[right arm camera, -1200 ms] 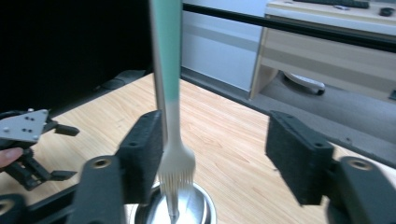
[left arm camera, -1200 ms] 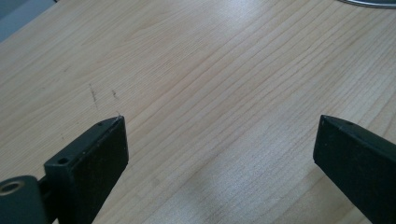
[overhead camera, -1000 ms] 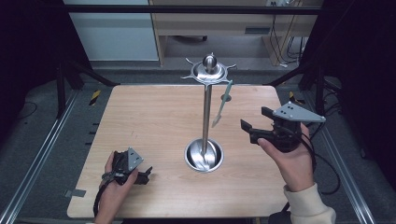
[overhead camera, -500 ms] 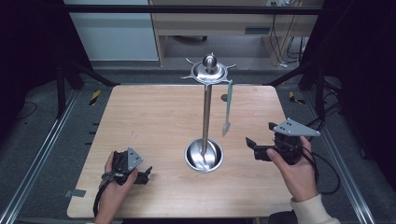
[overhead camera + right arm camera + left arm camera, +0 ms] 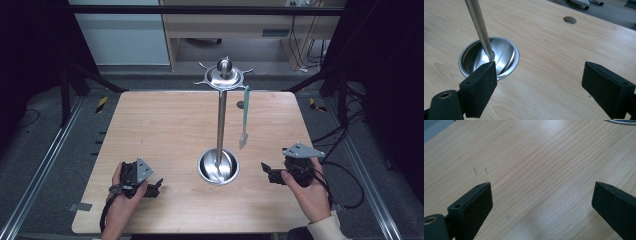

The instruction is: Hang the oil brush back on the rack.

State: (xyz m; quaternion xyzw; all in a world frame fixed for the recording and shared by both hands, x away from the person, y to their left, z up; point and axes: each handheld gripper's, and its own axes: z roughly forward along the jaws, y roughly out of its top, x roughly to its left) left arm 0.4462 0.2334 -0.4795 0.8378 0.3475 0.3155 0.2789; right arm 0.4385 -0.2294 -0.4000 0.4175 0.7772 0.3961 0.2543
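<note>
A steel utensil stand rises from the table's middle: a round bowl base (image 5: 218,166) (image 5: 474,56), a thin pole (image 5: 220,125) (image 5: 479,25) and a hooked top (image 5: 224,75). A green spatula (image 5: 245,117) hangs straight down from a hook on the stand's right side. My right gripper (image 5: 265,172) (image 5: 539,82) is low over the table to the right of the base, pointing at it. It is open; its jaws have just been opening and nothing is between them. My left gripper (image 5: 156,187) (image 5: 541,197) rests at the front left, open over bare wood.
The wooden table (image 5: 160,130) has a small round hole (image 5: 240,105) (image 5: 570,20) behind the stand. Metal frame rails run along both sides of the table, and cables trail on the floor at the right.
My right gripper has sunk from beside the hanging spatula down to near the tabletop. The spatula, tilted a second ago, now hangs straight. The left gripper has not moved.
</note>
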